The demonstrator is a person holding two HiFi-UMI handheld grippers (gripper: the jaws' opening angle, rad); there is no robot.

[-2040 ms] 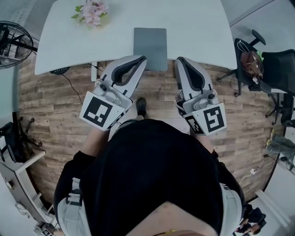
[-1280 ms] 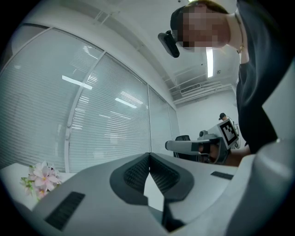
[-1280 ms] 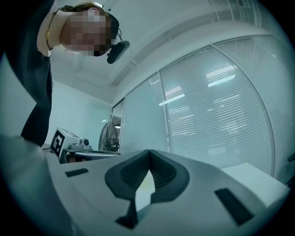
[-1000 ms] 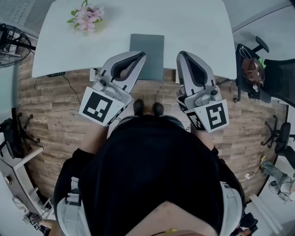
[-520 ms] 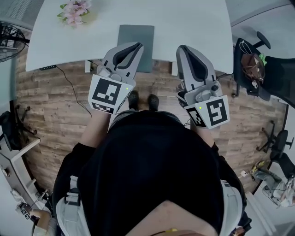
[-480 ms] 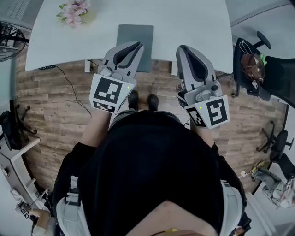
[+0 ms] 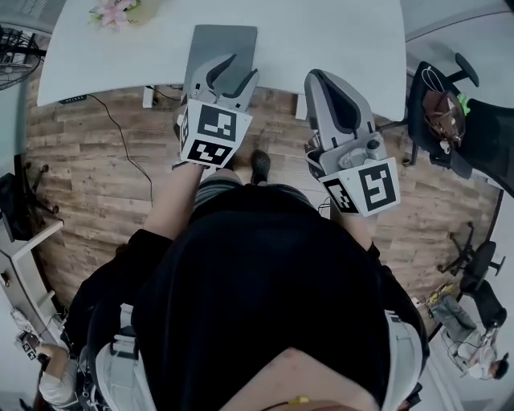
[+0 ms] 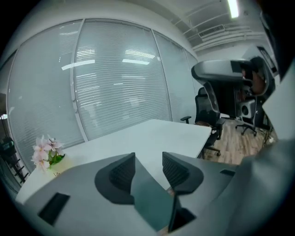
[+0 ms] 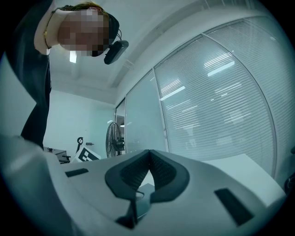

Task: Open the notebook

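Note:
A closed grey notebook point(image 7: 217, 40) lies flat on the white table point(image 7: 321, 32), its near edge at the table's front edge. My left gripper point(image 7: 243, 66) hangs over the notebook's near right corner, pointing downward. Its jaws have just been opening and stand apart. In the left gripper view, the notebook point(image 8: 150, 203) shows in the gap below the left gripper point(image 8: 148, 157), and no pad presses on it. My right gripper point(image 7: 312, 75) is shut and empty over the table's front edge, to the right of the notebook. Its tips meet in the right gripper view point(image 9: 149, 152).
A pot of pink flowers point(image 7: 112, 12) stands at the table's far left, and the flowers point(image 8: 46, 152) also show in the left gripper view. A fan point(image 7: 16, 44) stands at the left and a black office chair point(image 7: 462, 104) at the right. A cable point(image 7: 120, 120) runs over the wooden floor.
The left gripper has come forward and down onto the notebook's near edge and its jaws have opened. The table has drawn closer. The right gripper has shifted slightly and stays shut.

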